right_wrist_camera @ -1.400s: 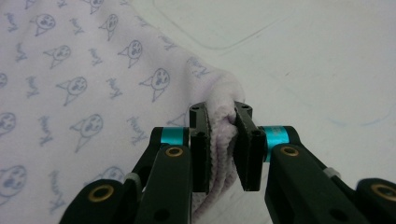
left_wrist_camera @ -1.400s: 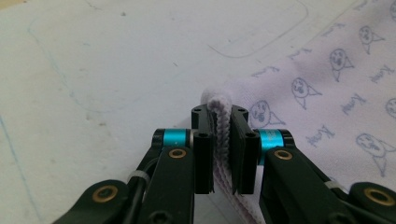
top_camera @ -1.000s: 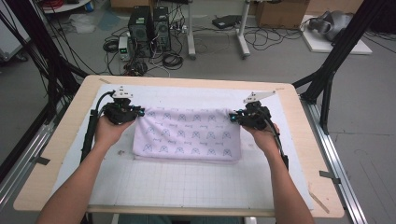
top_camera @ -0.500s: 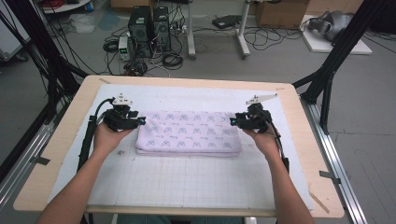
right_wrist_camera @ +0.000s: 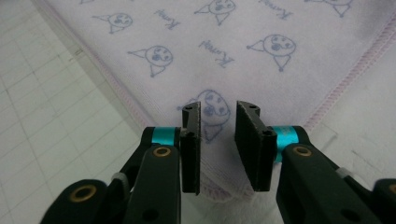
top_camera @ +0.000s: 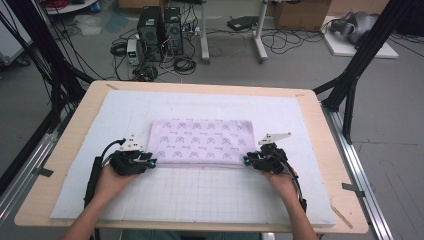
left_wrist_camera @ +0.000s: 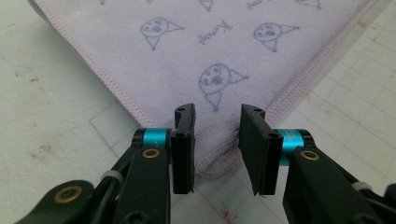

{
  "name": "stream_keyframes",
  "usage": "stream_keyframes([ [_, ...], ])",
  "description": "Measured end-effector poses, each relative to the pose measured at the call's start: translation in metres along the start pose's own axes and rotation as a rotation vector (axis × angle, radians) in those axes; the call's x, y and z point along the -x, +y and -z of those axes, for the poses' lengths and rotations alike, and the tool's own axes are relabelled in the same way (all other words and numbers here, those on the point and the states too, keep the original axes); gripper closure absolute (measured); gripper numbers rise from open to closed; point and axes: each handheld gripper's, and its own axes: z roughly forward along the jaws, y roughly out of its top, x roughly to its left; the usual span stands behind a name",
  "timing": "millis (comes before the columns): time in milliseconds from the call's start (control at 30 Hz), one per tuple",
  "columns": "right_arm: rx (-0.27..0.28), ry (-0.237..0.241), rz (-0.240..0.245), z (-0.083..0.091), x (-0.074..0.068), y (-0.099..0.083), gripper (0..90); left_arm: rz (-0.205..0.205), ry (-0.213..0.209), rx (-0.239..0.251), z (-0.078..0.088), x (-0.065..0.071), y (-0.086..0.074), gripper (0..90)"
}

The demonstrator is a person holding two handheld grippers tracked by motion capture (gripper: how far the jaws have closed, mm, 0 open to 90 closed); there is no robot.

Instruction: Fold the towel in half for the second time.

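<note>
A lilac towel (top_camera: 202, 141) printed with small blue faces lies folded flat in the middle of the white mat. My left gripper (top_camera: 150, 161) is at the towel's near left corner and my right gripper (top_camera: 248, 160) at its near right corner. In the left gripper view the towel corner (left_wrist_camera: 219, 56) lies flat under the left gripper (left_wrist_camera: 217, 114); its jaws stand apart and have just been closing. In the right gripper view the right gripper (right_wrist_camera: 218, 109) is likewise over the towel (right_wrist_camera: 233, 56), a gap between its pads, jaws just closing. Neither pair presses the cloth.
The white gridded mat (top_camera: 200, 195) covers most of the wooden table (top_camera: 65, 150). Black frame posts (top_camera: 350, 75) stand at the table's far corners. Computers and cables (top_camera: 160, 30) sit on the floor beyond the far edge.
Both grippers have left the towel's far corners and moved down and toward the person to its near corners. Their jaws opened. The towel now lies flatter.
</note>
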Motion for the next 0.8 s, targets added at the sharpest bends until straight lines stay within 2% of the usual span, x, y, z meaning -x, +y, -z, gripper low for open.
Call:
stream_keyframes([
  [67, -0.001, 0.002, -0.002, 0.0, -0.001, -0.001, 74.1, -0.013, 0.005, -0.005, -0.001, 0.0, -0.001, 66.6],
  [100, 0.001, 0.002, 0.003, 0.0, -0.001, -0.002, 74.5, -0.002, 0.0, -0.002, -0.001, -0.001, -0.001, 67.0],
  [233, 0.017, 0.005, -0.003, 0.001, -0.001, -0.004, 72.8, 0.001, 0.002, 0.003, 0.0, -0.001, -0.001, 66.3],
  [467, 0.104, 0.018, 0.01, 0.011, -0.005, 0.004, 57.1, 0.034, -0.012, 0.053, 0.009, -0.003, 0.001, 59.7],
  [567, 0.125, 0.005, 0.004, 0.015, -0.008, 0.009, 43.6, 0.052, -0.004, 0.08, 0.015, -0.004, 0.001, 53.6],
  [800, 0.142, 0.001, 0.028, 0.021, -0.018, 0.012, 31.9, 0.089, -0.008, 0.121, 0.027, -0.003, 0.001, 40.9],
])
